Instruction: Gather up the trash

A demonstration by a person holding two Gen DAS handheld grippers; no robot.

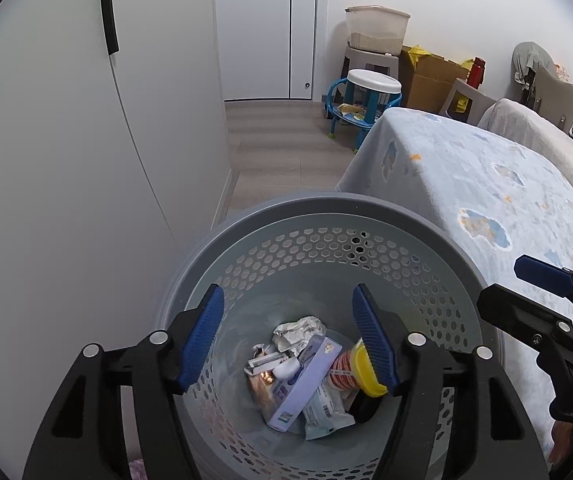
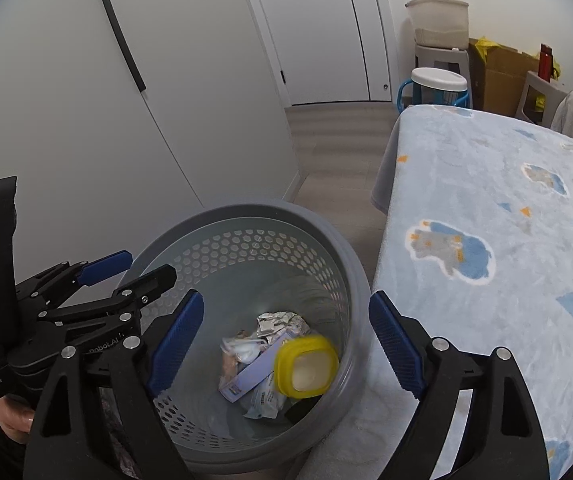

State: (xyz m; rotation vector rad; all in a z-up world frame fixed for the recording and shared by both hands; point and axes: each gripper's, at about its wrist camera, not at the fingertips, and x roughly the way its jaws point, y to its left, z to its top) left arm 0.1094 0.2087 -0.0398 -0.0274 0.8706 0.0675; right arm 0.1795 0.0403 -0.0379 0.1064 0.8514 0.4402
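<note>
A grey perforated trash basket [image 1: 426, 220] stands on the floor beside the bed; it also shows in the right wrist view [image 2: 338, 244]. Inside lie crumpled foil [image 1: 298, 330], a lilac box [image 1: 306, 384], a white packet [image 1: 326, 412] and other scraps. A yellow-lidded cup [image 2: 306, 368] is blurred in mid-air inside the basket, below my right gripper [image 2: 286, 344]; in the left wrist view it [image 1: 360, 370] lies against the box. My left gripper [image 1: 288, 336] hovers open and empty over the basket. My right gripper is open and empty. Each gripper shows in the other's view: the right [image 1: 526, 284], the left [image 2: 138, 268].
A bed with a light blue patterned blanket [image 2: 486, 220] is right of the basket. A white wardrobe [image 1: 66, 160] stands on the left. At the far end are a door [image 1: 266, 28], a blue child's stool [image 1: 366, 100], cardboard boxes [image 1: 430, 76] and a storage bin [image 1: 376, 28].
</note>
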